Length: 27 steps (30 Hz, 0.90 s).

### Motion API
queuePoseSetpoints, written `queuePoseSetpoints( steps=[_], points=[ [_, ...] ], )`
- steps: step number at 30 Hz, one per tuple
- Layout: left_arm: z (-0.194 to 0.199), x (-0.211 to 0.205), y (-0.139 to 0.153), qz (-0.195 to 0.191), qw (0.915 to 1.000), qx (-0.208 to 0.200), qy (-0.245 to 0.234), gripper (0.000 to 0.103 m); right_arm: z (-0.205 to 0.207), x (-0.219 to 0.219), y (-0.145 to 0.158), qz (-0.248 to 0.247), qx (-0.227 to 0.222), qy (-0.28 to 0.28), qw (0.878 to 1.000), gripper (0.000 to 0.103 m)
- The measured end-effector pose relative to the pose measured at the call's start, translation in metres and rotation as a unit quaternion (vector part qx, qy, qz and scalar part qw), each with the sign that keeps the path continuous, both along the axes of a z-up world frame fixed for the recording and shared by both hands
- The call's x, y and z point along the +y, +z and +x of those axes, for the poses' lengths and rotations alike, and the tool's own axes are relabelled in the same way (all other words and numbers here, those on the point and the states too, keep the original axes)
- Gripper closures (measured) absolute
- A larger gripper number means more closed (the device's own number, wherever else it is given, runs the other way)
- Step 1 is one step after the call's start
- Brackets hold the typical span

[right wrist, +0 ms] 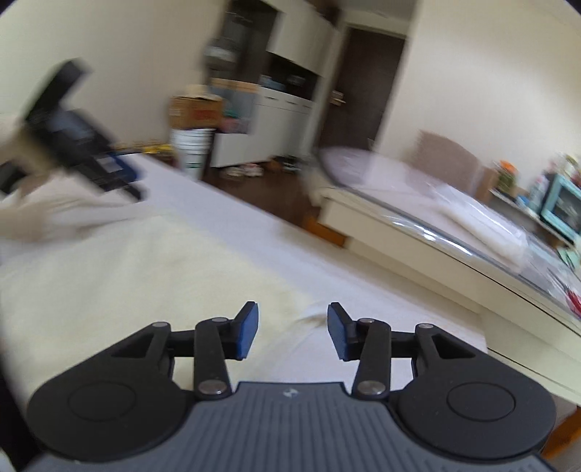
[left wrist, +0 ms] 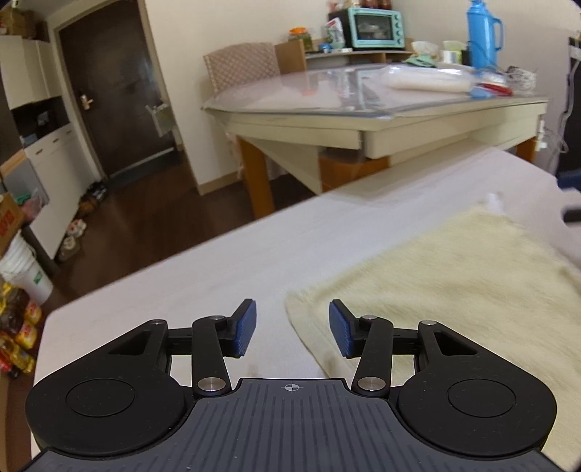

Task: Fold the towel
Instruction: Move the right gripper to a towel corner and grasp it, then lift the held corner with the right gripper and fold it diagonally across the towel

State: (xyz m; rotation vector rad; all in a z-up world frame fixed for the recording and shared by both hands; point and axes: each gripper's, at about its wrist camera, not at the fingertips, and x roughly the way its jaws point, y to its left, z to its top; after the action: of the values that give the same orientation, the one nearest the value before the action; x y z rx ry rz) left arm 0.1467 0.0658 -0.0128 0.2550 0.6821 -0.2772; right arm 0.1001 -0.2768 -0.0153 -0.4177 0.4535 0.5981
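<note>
On the far table (left wrist: 381, 119), a blue thermos (left wrist: 483, 34) stands upright.

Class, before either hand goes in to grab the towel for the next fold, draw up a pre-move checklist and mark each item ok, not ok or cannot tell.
1. Left tongs open and empty: ok, nothing sits between the blue pads.
2. Right tongs open and empty: ok.
3. Towel lying flat on the white sheet: ok in the part that shows; its far side runs out of view.
4. Near corner of the towel reachable by the left tongs: ok, it lies just ahead, under the right-hand pad.
5. Towel already folded once: cannot tell, the edges are too blurred.
6. Right-hand picture sharp enough to aim: not ok, it is smeared.
</note>
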Motion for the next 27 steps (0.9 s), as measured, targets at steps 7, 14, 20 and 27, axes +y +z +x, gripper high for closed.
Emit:
queuePoseSetpoints(
  steps=[7, 14, 20, 27],
  points=[
    [-0.058, -0.004, -0.005, -0.025, 0.9991, 0.029, -0.020, 0.054, -0.114, 0.010, -0.021, -0.116, -0.074, 0.087, 0.987, 0.053],
    [-0.112, -0.004, -0.017, -0.076, 0.9946, 0.071, -0.002, 0.054, -0.147, 0.026, -0.077, -0.290, -0.154, 0.134, 0.935, 0.049],
    [-0.135, -0.005, -0.016, -0.087, 0.9935, 0.073, 0.007, 0.052, -0.145, 0.034, -0.099, -0.336, -0.201, 0.162, 0.906, 0.047],
    [-0.142, -0.004, -0.017, -0.082, 0.9936, 0.077, 0.010, 0.052, -0.147, 0.039, -0.104, -0.327, -0.206, 0.164, 0.908, 0.079]
  ],
)
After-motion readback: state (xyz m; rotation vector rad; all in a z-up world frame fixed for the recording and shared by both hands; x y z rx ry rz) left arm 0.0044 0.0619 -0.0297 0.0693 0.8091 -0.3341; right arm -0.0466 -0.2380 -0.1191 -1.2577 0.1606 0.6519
